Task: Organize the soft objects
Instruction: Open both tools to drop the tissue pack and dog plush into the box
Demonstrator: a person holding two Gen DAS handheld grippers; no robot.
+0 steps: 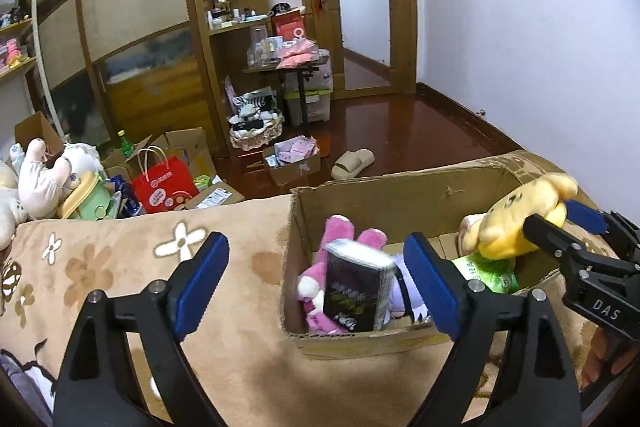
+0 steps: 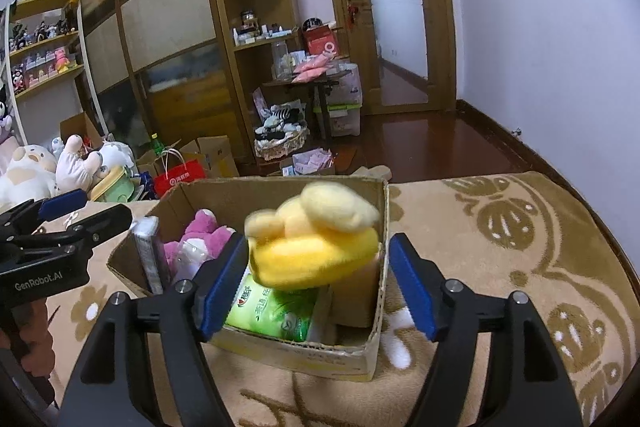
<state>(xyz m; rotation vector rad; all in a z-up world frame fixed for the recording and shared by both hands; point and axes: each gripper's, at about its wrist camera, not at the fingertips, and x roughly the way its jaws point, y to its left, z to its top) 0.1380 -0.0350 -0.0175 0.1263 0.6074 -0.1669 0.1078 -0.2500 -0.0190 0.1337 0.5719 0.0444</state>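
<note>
Open-topped corrugated cardboard box (image 2: 376, 311) on a fleecy tan blanket (image 2: 500, 227) patterned with flowers, holding a fuzzy pink plush toy (image 1: 332, 239), a glossy green tissue pack (image 2: 276, 311) and a dark, film-wrapped rectangular pack (image 1: 356, 287) standing on end. Left gripper (image 1: 316, 283) spread wide with blue pads clear of the dark pack. Right gripper (image 2: 318, 283) likewise released, the blurred, rounded yellow plush toy (image 2: 316, 239) loose over the green pack.

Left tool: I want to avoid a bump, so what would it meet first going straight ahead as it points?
Probably the dark tissue pack standing in the cardboard box, though depth is unclear.
</note>
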